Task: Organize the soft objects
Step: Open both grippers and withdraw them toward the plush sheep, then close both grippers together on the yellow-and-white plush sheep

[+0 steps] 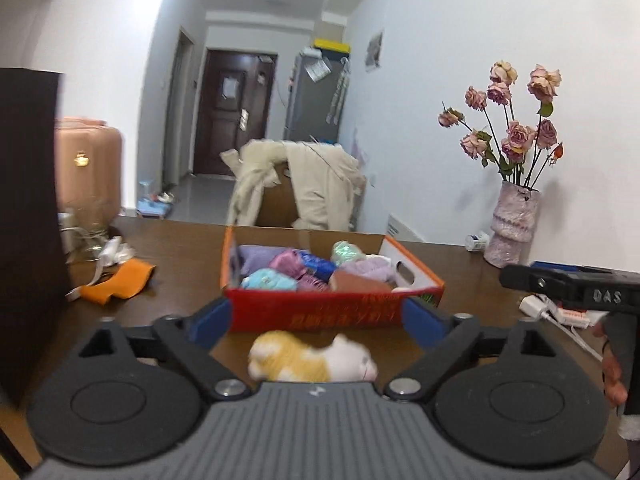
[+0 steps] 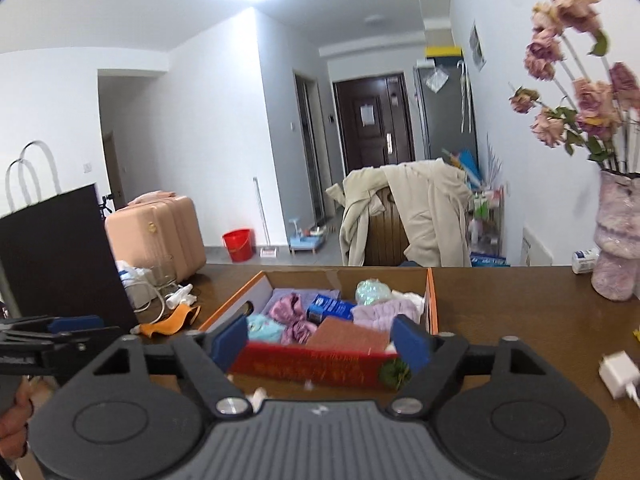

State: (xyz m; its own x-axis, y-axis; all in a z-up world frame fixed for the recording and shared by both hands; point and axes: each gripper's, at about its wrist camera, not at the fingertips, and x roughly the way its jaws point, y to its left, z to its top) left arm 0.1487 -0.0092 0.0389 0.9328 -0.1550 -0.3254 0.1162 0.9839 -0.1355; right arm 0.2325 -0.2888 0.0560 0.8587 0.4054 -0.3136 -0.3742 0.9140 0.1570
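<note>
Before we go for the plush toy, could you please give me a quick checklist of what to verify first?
1. Left claw open, nothing held: ok.
2. Right claw open, nothing held: ok.
3. Yellow-and-white plush toy on the brown wooden table, outside the red cardboard box: ok.
4. Toy lies below the left claw's open fingers: ok.
5. Free room in the box: cannot tell; it looks crowded.
6. Toy in the right wrist view: not ok.
</note>
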